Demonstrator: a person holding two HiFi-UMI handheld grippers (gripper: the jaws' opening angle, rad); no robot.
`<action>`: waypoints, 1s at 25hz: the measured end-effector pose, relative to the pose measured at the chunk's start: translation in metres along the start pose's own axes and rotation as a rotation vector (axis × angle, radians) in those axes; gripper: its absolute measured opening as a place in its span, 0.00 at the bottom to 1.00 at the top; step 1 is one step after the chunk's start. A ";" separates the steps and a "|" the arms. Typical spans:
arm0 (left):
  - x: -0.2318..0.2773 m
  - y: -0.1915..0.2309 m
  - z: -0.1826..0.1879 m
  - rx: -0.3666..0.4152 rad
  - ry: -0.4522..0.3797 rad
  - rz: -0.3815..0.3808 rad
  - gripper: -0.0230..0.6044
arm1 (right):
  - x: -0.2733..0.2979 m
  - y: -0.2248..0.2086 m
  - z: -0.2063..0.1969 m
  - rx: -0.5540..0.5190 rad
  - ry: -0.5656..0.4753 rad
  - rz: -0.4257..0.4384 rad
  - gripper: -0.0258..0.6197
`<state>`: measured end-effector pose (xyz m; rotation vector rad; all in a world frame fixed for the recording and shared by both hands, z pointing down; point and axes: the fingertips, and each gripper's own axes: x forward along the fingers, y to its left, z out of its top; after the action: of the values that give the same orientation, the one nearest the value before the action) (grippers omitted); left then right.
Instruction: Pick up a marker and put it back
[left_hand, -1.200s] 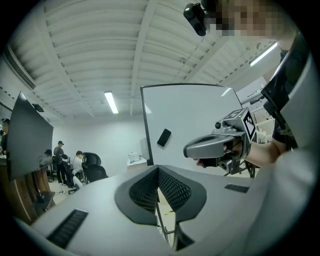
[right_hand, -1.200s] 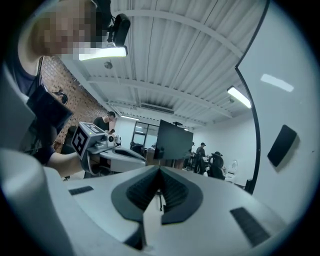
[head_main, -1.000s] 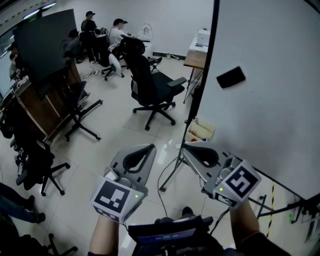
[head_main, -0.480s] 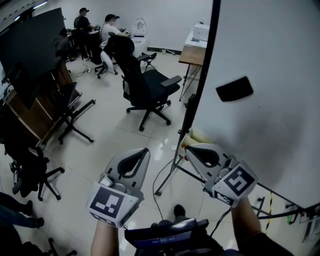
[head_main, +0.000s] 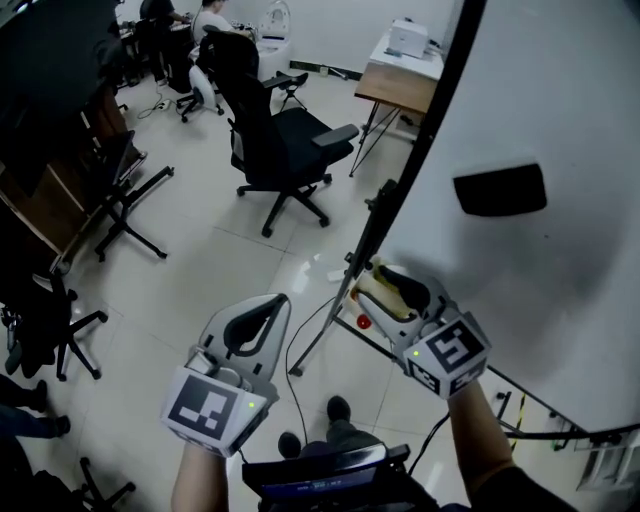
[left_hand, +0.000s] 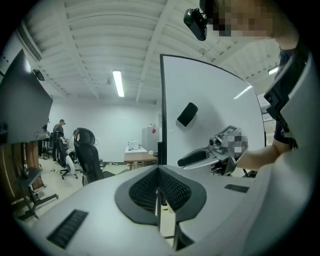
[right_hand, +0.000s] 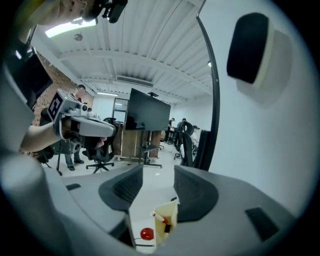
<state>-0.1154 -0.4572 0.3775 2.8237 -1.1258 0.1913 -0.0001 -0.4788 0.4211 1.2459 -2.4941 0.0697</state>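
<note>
Cream-coloured card shows through the gap of the right tongs (right_hand: 159, 182). It belongs to a small open-topped cream box (right_hand: 169, 216) that sits low, beyond the tips, at the foot of the tall white whiteboard on a dark stand (head_main: 520, 110). A slim white marker with a red cap (right_hand: 159, 217), the task's thing, pokes out of the box and leans on its edge. Something dark lies next to the marker, too small to name. A round red object (right_hand: 146, 233) lies just beside the box, on the side of the tongs' left-hand jaw.

The right tongs are opening. Their jaws stand apart with nothing between the ribbed pads, and the marker is framed by the gap but well short of any contact. The left tongs (left_hand: 159, 172) have their jaws together on nothing. They hang off to the right tongs' left, aimed towards the open room and a black office chair (head_main: 275, 130). A black rectangular eraser (head_main: 500, 190) clings to the board, above and beyond the right tongs.

This looks like the approach to the pick-up, since the marker is not yet taken. The next move calls for bringing the right tongs down to the box mouth with one jaw on each side of the marker's barrel, set square across it, and then closing. The card wall sits close against the marker, so the tips need to stay clear of it or they will pinch card as well. The box looks light and may shift if nudged.
</note>
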 end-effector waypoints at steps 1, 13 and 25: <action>0.002 0.001 -0.004 -0.003 0.008 0.004 0.04 | 0.004 -0.004 -0.008 0.002 0.017 -0.011 0.40; 0.017 0.018 -0.045 -0.067 0.060 0.053 0.04 | 0.048 -0.048 -0.065 0.064 0.186 -0.116 0.42; 0.013 0.022 -0.055 -0.080 0.082 0.077 0.04 | 0.058 -0.052 -0.081 0.026 0.252 -0.128 0.30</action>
<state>-0.1251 -0.4744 0.4344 2.6794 -1.1971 0.2597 0.0313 -0.5390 0.5104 1.3155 -2.2017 0.2139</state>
